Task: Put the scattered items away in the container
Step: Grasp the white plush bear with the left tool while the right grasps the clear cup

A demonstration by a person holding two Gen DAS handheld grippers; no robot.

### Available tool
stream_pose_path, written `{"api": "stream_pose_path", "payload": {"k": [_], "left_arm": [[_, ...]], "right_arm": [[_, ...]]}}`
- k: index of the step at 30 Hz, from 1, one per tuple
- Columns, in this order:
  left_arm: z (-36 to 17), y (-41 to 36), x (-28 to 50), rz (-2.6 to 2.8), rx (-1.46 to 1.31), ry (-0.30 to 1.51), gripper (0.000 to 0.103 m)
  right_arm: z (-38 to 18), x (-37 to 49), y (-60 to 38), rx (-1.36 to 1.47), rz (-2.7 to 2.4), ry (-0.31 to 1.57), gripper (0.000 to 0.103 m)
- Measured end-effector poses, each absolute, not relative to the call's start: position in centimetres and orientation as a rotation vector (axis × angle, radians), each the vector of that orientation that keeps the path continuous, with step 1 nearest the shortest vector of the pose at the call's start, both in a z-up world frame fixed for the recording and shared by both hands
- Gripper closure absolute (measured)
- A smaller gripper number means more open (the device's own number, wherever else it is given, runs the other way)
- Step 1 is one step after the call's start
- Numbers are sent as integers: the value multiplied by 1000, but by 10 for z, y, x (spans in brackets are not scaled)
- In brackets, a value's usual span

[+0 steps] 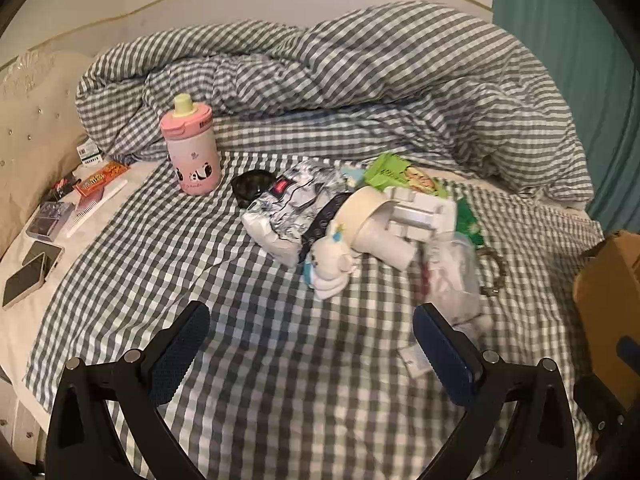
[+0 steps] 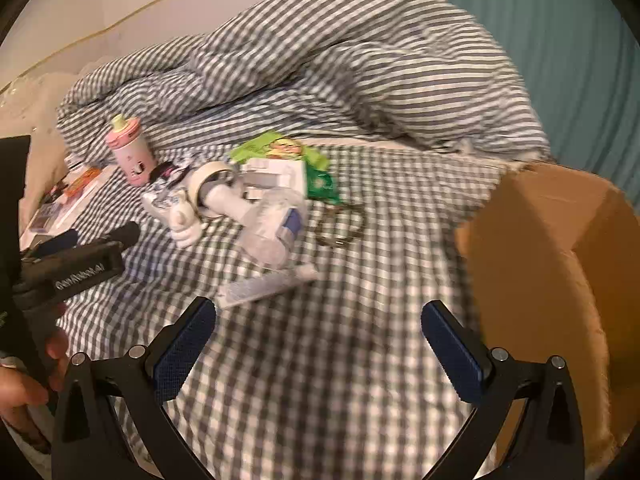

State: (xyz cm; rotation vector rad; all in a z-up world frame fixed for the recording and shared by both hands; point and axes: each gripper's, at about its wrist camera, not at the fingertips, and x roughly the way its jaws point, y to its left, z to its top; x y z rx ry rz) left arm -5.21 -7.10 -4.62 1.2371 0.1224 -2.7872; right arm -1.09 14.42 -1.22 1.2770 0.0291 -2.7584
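Note:
A pile of items lies on the checked bed: a pink bottle [image 1: 192,148] standing upright, a white plush toy [image 1: 332,264], a roll of tape [image 1: 364,208], green snack packets [image 1: 400,172], a clear plastic bag [image 1: 452,280] and a key ring [image 1: 494,272]. A white tube [image 2: 264,286] lies nearest my right gripper. The cardboard box [image 2: 540,264] stands open at the right. My left gripper [image 1: 312,344] is open and empty, short of the pile. My right gripper [image 2: 318,340] is open and empty, between the tube and the box. The left gripper also shows in the right wrist view [image 2: 100,240].
A bunched checked duvet [image 1: 360,72] fills the back of the bed. Phones [image 1: 32,268], a comb [image 1: 96,208], small boxes and an orange packet [image 1: 102,178] lie at the left by the padded headboard [image 1: 28,128]. A teal curtain [image 2: 540,40] hangs at the right.

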Motion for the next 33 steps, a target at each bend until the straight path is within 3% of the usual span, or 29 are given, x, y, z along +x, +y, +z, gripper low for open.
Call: {"api": "stream_pose_path", "payload": {"k": [7, 16, 18, 23, 33], "left_arm": [[-74, -88, -74, -2706, 1292, 170, 0], [-102, -109, -87, -2646, 1318, 183, 0], [-106, -114, -90, -2630, 1314, 196, 0], [-116, -112, -96, -2619, 1328, 190, 0], [-135, -78, -117, -2691, 1350, 161, 0]], "right_arm": [[-48, -70, 106, 1336, -2685, 75, 0], [-96, -121, 87, 1449, -2658, 4, 3], [-104, -128, 86, 1467, -2641, -19, 9], [-127, -145, 85, 1572, -2617, 20, 40], [-73, -96, 120, 1338, -2688, -5, 44]]}}
